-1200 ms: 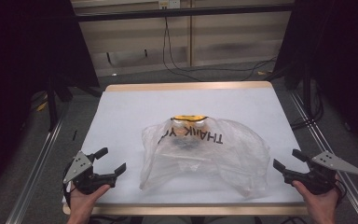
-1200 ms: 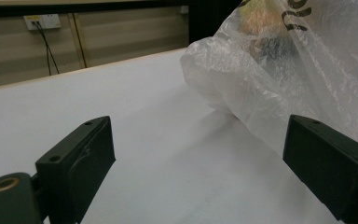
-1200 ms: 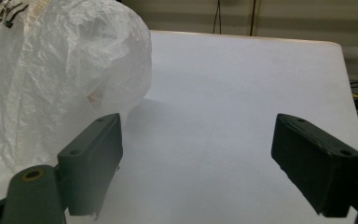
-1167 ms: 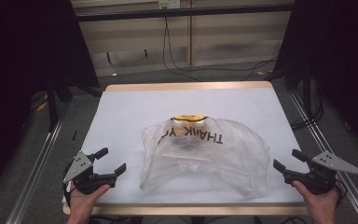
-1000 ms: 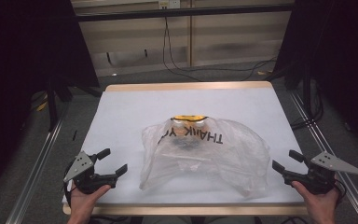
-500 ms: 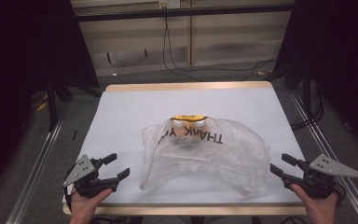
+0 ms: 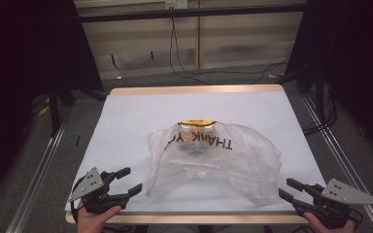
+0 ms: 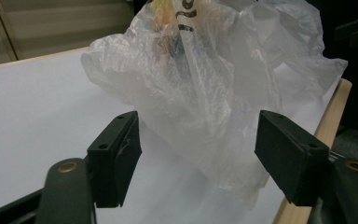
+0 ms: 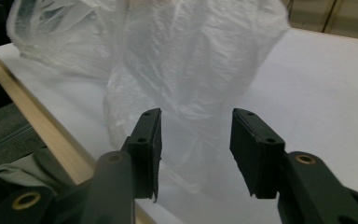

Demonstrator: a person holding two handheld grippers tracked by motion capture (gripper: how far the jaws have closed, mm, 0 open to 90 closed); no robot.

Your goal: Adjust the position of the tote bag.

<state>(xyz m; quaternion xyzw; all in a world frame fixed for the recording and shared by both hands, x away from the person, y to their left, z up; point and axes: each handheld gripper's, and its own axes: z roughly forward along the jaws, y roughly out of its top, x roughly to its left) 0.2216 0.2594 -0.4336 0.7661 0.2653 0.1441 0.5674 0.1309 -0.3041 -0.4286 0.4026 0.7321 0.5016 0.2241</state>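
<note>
While nothing is held: my fingers on both sides stand spread, with bare air between them.
Left gripper: my left gripper [image 7: 126,182] sits low at the near left corner of the surface [image 7: 136,116], its fingers [image 8: 114,156] wide apart and aimed at the bag's near-left lobe, close to the film but not touching it.
Right gripper: my right gripper [image 7: 291,190] sits at the near right corner, fingers [image 9: 147,149] parted more narrowly, pointed at the bag's crumpled near-right edge, just short of it.
Bag: a thin clear plastic bag [image 7: 243,162] printed with black lettering lies slumped in the middle of the white surface, toward the near edge, mouth direction unclear.
Contents: a round yellow-rimmed item [image 7: 197,127] shows at the bag's far side, partly under the film; I cannot tell what it is, or whether more lies beside it.
Risk, slip: I judge the film is slick and thin, so a pinch on one layer could slide off or tear.
Risk, spill: lifting one side only could tip the item out.
Risk, edge: the bag lies near the wooden lip [image 7: 199,218], so a tug toward me could drag it off.
</note>
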